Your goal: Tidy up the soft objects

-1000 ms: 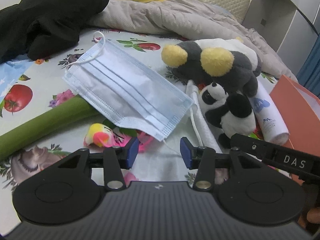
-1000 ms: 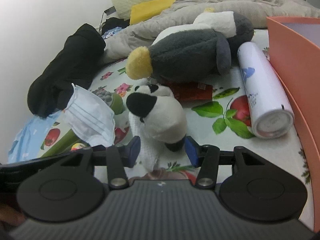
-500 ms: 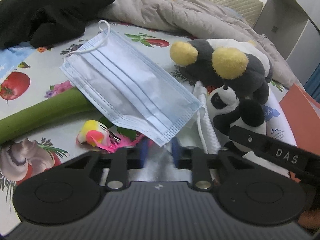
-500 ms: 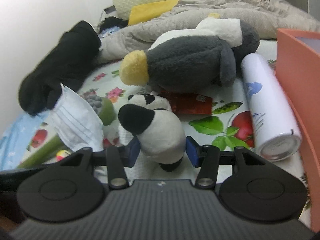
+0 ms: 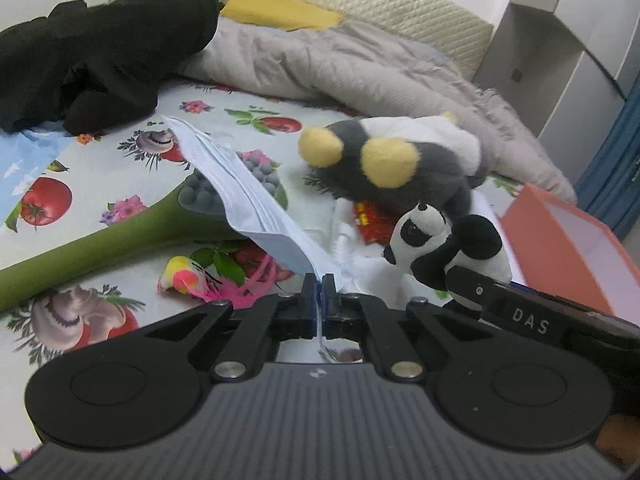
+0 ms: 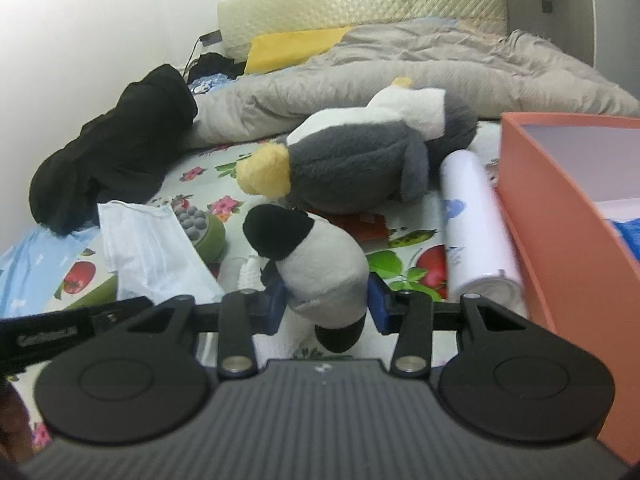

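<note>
My left gripper point(image 5: 319, 284) is shut on the lower edge of a light blue face mask point(image 5: 240, 188), which rises edge-on above the bed; the mask point(image 6: 148, 252) also shows in the right wrist view. A small panda plush point(image 6: 320, 264) sits between the blue pads of my right gripper point(image 6: 326, 308). Those jaws are closing, and both pads press its white body. In the left wrist view the panda point(image 5: 440, 240) hangs beside the mask. A grey penguin plush point(image 6: 360, 160) with yellow feet lies just behind.
An orange box point(image 6: 560, 240) stands open at the right, with a white bottle point(image 6: 476, 232) lying against it. On the fruit-print sheet lie a green massager point(image 5: 100, 248), a pink-and-yellow toy point(image 5: 184, 278), a red packet point(image 5: 372, 224) and white cloth point(image 5: 360, 256). A black garment point(image 5: 100, 52) and grey blanket point(image 5: 360, 68) lie behind.
My left gripper has shut on the mask and raised it from lying flat to edge-on. My right gripper has narrowed onto the panda and lifted it a little.
</note>
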`<action>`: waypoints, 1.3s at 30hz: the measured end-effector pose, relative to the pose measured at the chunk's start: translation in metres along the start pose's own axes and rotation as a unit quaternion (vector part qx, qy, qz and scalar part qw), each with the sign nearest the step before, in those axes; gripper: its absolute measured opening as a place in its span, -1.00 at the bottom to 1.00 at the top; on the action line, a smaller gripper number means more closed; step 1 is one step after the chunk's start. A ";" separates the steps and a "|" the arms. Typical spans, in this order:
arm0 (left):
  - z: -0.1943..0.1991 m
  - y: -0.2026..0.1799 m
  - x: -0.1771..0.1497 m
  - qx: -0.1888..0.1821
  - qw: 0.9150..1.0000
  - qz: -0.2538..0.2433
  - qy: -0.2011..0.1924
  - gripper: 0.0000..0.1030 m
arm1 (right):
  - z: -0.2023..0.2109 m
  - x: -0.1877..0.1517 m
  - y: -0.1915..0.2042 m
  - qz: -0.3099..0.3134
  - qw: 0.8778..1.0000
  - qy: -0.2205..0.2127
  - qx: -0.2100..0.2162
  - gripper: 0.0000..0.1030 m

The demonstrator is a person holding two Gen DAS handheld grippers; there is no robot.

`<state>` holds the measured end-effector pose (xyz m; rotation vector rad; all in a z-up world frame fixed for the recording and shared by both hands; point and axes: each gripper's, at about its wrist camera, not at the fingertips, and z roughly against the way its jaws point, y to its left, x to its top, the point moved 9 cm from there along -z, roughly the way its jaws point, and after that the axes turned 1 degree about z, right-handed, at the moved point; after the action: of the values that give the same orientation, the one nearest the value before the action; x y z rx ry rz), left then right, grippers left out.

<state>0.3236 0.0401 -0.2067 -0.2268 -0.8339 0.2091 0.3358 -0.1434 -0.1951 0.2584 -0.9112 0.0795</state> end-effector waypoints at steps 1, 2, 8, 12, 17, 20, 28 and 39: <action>0.007 -0.002 -0.001 -0.004 1.000 -0.001 -0.003 -0.96 | 0.006 -0.001 -0.001 0.000 1.000 0.000 -0.003 -0.11; 0.015 -0.005 -0.003 -0.009 1.000 -0.003 -0.004 -0.96 | 0.011 -0.003 -0.002 -0.002 1.000 0.001 -0.005 -0.11; 0.059 -0.018 -0.026 -0.044 0.999 -0.007 0.001 -0.96 | 0.046 -0.025 -0.008 0.009 0.999 0.015 -0.027 -0.11; 0.089 -0.020 -0.042 -0.071 0.997 0.008 -0.003 -0.96 | 0.067 -0.043 -0.011 0.028 0.998 0.024 -0.052 -0.11; 0.112 -0.019 -0.067 -0.112 0.992 0.039 0.030 -0.96 | 0.086 -0.067 -0.016 0.059 0.994 0.038 -0.081 -0.11; 0.119 -0.018 -0.087 -0.119 0.991 0.045 0.048 -0.95 | 0.090 -0.079 -0.018 0.072 0.992 0.047 -0.094 -0.09; 0.130 0.013 -0.128 -0.063 0.992 0.062 0.087 -0.93 | 0.101 -0.100 0.001 0.092 0.990 0.083 -0.070 -0.01; 0.141 0.033 -0.129 -0.033 0.994 0.068 0.079 0.22 | 0.123 -0.104 0.019 0.030 0.994 0.107 0.001 0.27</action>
<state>0.1302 0.0536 -0.2149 -0.3587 -0.6692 0.2878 0.1746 -0.1522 -0.2017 0.2194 -0.7059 0.1614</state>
